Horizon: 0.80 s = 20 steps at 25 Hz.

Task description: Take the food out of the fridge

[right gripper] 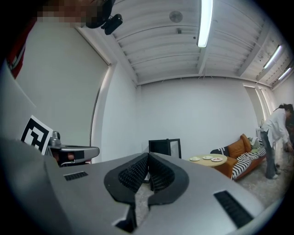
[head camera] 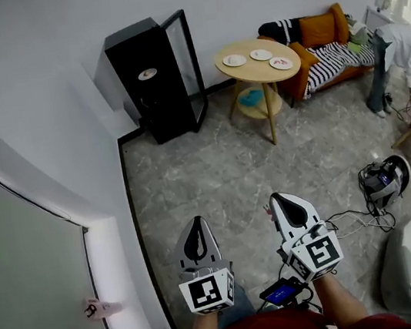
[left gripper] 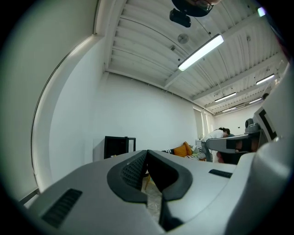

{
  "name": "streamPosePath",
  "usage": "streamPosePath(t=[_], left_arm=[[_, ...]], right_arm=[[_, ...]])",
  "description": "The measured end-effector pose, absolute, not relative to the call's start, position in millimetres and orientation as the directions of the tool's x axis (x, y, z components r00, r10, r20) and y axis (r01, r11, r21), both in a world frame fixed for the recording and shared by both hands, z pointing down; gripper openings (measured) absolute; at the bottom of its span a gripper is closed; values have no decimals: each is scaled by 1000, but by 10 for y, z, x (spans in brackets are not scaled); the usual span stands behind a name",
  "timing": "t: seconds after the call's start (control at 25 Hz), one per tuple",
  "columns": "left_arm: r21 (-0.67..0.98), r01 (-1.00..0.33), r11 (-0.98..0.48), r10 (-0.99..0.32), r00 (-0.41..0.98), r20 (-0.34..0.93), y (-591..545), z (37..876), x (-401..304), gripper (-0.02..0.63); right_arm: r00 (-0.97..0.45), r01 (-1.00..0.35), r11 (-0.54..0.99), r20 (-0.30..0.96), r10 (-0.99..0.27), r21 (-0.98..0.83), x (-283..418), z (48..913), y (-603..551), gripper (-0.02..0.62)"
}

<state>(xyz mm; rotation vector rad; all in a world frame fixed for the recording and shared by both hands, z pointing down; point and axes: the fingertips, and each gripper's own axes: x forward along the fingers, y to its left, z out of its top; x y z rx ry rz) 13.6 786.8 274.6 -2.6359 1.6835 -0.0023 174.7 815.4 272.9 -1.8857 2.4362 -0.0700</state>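
A black fridge (head camera: 146, 80) stands against the far wall with its glass door (head camera: 191, 67) swung open. Inside it, a plate of food (head camera: 147, 74) rests on a shelf. The fridge also shows small and distant in the left gripper view (left gripper: 117, 146) and the right gripper view (right gripper: 164, 147). My left gripper (head camera: 196, 221) and right gripper (head camera: 277, 198) are held side by side low in the head view, far from the fridge and pointing toward it. Both are shut with nothing between the jaws, as the left gripper (left gripper: 147, 152) and right gripper (right gripper: 148, 155) show in their own views.
A round wooden table (head camera: 249, 72) carrying three plates stands right of the fridge, also seen as the table (right gripper: 207, 160). Behind it is an orange and striped sofa (head camera: 327, 49). A person (head camera: 401, 53) bends over at far right. Cables and gear (head camera: 382, 179) lie on the floor right.
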Motion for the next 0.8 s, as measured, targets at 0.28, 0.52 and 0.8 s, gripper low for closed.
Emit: streamPosePath(t=[0.28, 0.52, 0.8], left_arm=[[16, -930, -368, -930, 368, -14, 7224, 2741, -488, 13], [8, -939, -344, -939, 344, -14, 6776, 2707, -924, 13], [16, -943, -332, -943, 331, -23, 6298, 2609, -1342, 12]], right_arm=[[-297, -954, 298, -15, -955, -42, 1174, 2666, 7411, 21], [-318, -947, 318, -12, -948, -37, 756, 2636, 6897, 21], [-309, -951, 309, 7, -951, -31, 396, 2525, 6404, 21]])
